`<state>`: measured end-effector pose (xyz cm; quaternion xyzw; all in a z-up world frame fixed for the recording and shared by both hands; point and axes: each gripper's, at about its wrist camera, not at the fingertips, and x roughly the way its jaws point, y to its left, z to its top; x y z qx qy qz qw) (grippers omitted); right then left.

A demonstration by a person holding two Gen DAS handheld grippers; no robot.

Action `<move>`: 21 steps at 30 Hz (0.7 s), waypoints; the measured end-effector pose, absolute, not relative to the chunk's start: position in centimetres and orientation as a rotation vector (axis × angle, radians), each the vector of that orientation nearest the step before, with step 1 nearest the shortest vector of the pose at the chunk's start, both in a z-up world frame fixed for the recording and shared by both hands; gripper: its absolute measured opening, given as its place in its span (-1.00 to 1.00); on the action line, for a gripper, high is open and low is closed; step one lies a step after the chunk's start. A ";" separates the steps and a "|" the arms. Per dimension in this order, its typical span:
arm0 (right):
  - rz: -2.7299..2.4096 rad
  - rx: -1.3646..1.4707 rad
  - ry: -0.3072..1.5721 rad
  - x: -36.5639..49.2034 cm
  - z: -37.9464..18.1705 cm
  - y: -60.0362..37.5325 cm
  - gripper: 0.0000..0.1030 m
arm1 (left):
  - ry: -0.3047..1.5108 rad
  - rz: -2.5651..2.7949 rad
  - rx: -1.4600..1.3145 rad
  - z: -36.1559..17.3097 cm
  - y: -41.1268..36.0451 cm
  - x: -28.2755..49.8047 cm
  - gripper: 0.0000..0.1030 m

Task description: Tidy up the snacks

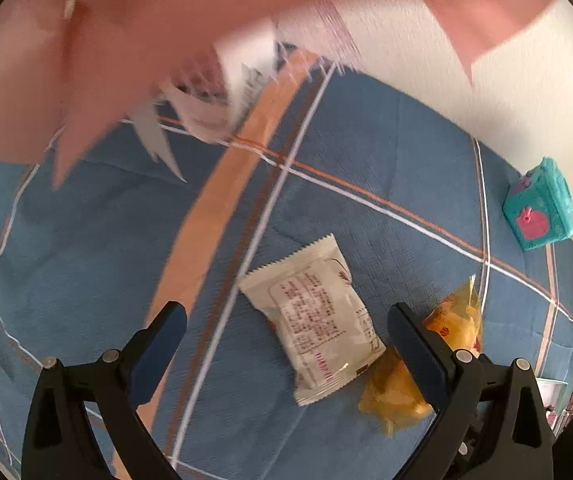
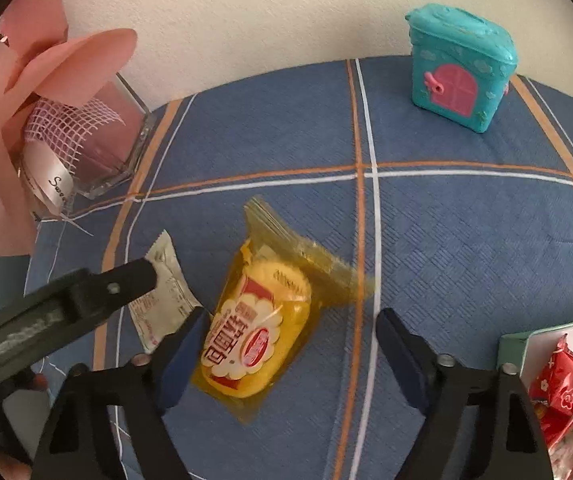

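Note:
A white snack packet (image 1: pixel 318 316) lies on the blue checked tablecloth (image 1: pixel 386 152), with a yellow snack packet (image 1: pixel 394 396) touching its right side. My left gripper (image 1: pixel 286 334) is open and empty, its jaws either side of the white packet, just above it. In the right wrist view the yellow packet (image 2: pixel 262 320) lies between the jaws of my right gripper (image 2: pixel 292 336), which is open and empty. The white packet (image 2: pixel 162 300) shows at its left, partly under the other gripper's finger (image 2: pixel 98 288).
A teal toy house box (image 2: pixel 460 72) stands at the back right, also in the left wrist view (image 1: pixel 540 208). A glass vase with pink paper flowers (image 2: pixel 86 132) stands at the back left. A tray with red snack packets (image 2: pixel 558 392) sits at the right edge.

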<state>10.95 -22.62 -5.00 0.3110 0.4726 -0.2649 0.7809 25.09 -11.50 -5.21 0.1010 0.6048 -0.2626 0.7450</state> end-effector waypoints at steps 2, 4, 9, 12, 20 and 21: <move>-0.563 0.670 1.032 10.6 -5.0 -22.6 0.19 | 1.334 -0.561 0.248 -6.0 -12.2 24.7 0.86; -0.555 0.660 1.038 10.6 -5.0 -22.8 0.03 | 1.356 -0.552 0.253 -7.0 -13.0 24.3 0.62; -0.552 0.627 1.057 9.9 -4.6 -22.4 -0.15 | 1.349 -0.579 0.221 -6.9 -13.3 23.4 0.12; -0.551 0.613 1.066 9.2 -4.2 -21.8 -0.19 | 1.326 -0.587 0.235 -6.7 -13.7 22.2 0.07; -0.533 0.607 1.052 5.6 -1.9 -19.1 -0.20 | 1.338 -0.618 0.142 -5.5 -11.7 18.6 0.05; -0.533 0.599 1.049 4.9 -1.3 -18.7 -0.20 | 1.334 -0.626 0.123 -5.0 -11.1 17.7 0.05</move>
